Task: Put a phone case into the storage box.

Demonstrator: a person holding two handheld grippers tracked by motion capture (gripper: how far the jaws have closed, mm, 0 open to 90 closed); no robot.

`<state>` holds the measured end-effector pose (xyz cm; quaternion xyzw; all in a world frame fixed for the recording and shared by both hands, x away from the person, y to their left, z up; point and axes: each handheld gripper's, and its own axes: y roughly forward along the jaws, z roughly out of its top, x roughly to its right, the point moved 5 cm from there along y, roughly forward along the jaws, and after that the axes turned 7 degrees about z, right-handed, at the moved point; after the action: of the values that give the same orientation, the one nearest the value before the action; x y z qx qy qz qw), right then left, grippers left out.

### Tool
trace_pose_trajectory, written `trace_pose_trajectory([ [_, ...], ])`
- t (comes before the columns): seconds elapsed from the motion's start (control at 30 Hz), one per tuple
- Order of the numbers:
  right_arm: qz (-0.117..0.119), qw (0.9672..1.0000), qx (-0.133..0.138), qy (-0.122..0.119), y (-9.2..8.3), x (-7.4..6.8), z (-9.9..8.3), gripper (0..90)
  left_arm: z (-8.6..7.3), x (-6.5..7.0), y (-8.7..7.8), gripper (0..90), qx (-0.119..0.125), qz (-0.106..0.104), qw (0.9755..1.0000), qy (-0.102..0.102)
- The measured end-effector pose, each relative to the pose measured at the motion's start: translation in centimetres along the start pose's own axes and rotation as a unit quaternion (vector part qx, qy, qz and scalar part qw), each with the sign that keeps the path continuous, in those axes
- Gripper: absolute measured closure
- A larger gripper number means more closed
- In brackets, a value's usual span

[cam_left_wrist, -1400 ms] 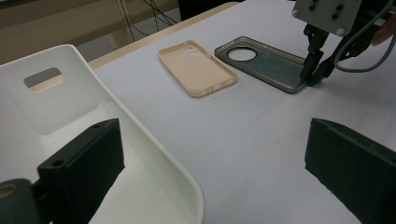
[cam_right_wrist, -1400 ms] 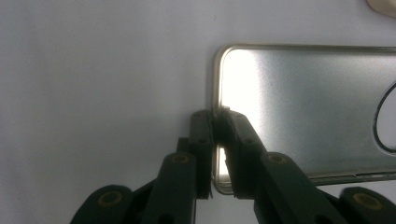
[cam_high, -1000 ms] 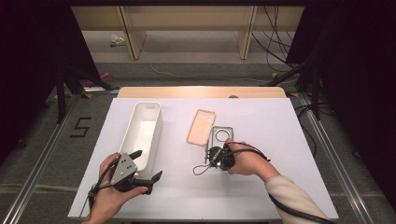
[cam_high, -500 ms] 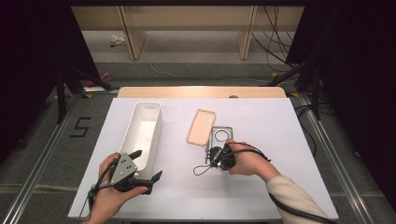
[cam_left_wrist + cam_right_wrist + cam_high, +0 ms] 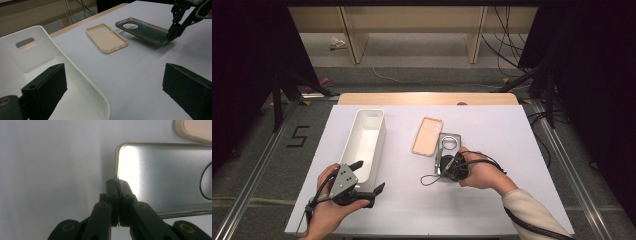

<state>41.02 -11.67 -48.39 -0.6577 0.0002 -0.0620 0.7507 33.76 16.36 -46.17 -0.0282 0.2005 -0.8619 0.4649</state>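
Tongs on the right (image 5: 117, 182) now pinch the edge of the grey phone case (image 5: 165, 175), lifting one end off the worktop (image 5: 512, 130). Left tongs (image 5: 364, 177) wait open by the white bin (image 5: 362, 145).

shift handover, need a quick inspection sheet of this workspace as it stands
surface: white table top, flat, with a wooden edge along the far side.
job's things: grey phone case, its near end lifted off the table; beige phone case lying flat beside it; white bin, nothing inside.
clutter: nothing seen.
grippers: right gripper shut on the rim of the grey phone case; left gripper open, at the near end of the white bin, holding nothing.
cables: black cable looping on the table by the right gripper; more cables on the floor behind.
surroundings: wooden shelf legs, dark stands, a floor mark "5".
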Motion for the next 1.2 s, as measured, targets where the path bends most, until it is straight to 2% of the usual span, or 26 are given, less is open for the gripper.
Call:
trace_pose_trajectory([
  [0.17,-0.002,0.9998,0.018,0.001,-0.4,0.0,0.1,89.3,0.0,0.0,0.0,5.0,0.0,0.0,1.0,-0.001],
  [0.23,-0.003,0.9996,0.024,0.011,-0.6,-0.2,0.1,89.4,0.0,0.0,0.0,5.0,0.0,0.001,1.0,-0.001],
  [0.27,-0.008,0.9993,0.036,0.008,-0.7,-0.1,0.1,89.4,0.0,-0.1,0.0,5.0,0.0,0.001,1.0,-0.001],
  [0.3,-0.008,0.9993,0.036,0.008,-0.7,-0.1,0.1,89.4,0.0,-0.1,0.0,5.1,0.0,0.001,1.0,-0.001],
  [0.33,-0.008,0.9983,0.054,0.018,-1.1,-0.1,0.2,89.4,0.0,-0.1,0.0,5.1,0.0,0.001,1.0,-0.001],
  [0.37,-0.012,0.9976,0.066,0.019,-1.3,0.1,0.3,89.4,0.0,-0.1,0.0,5.1,0.0,0.001,1.0,-0.001],
  [0.47,-0.015,0.9961,0.081,0.031,-1.9,0.0,0.4,89.4,0.0,-0.1,0.0,5.2,0.0,0.001,1.0,-0.001],
  [0.6,-0.016,0.9954,0.089,0.03,-2.1,-0.1,0.2,89.4,0.0,-0.1,-0.1,5.3,0.0,0.002,1.0,-0.002],
  [0.67,-0.015,0.9945,0.097,0.037,-2.1,-0.2,0.2,89.3,0.0,-0.1,-0.1,5.2,0.0,0.002,1.0,-0.001],
  [0.73,-0.009,0.9924,0.117,0.036,-2.2,-0.3,0.0,89.3,0.0,-0.1,-0.1,5.3,0.001,0.002,1.0,-0.002],
  [0.77,-0.006,0.9924,0.116,0.042,-2.3,-0.5,-0.1,89.3,0.0,-0.1,-0.1,5.3,0.001,0.001,1.0,-0.003],
  [0.9,-0.007,0.9907,0.13,0.042,-2.5,-0.5,-0.1,89.3,0.1,0.0,-0.1,5.5,0.002,0.0,1.0,-0.003],
  [0.93,-0.01,0.989,0.141,0.044,-2.8,-0.5,-0.1,89.3,0.1,0.0,-0.2,5.6,0.003,0.0,1.0,-0.004],
  [1.0,-0.01,0.9885,0.144,0.045,-2.9,-0.5,-0.1,89.3,0.1,0.0,-0.2,5.6,0.003,0.0,1.0,-0.004],
  [1.1,-0.01,0.9855,0.163,0.043,-3.3,-0.8,0.1,89.4,0.1,0.0,-0.2,5.9,0.003,0.001,1.0,-0.004],
  [1.17,-0.012,0.985,0.167,0.042,-3.4,-0.8,0.2,89.4,0.1,0.0,-0.2,6.1,0.003,0.001,1.0,-0.004],
  [1.2,-0.01,0.9838,0.174,0.039,-3.5,-1.1,0.3,89.4,0.3,0.1,-0.2,6.4,0.005,-0.002,0.9999,-0.014],
])
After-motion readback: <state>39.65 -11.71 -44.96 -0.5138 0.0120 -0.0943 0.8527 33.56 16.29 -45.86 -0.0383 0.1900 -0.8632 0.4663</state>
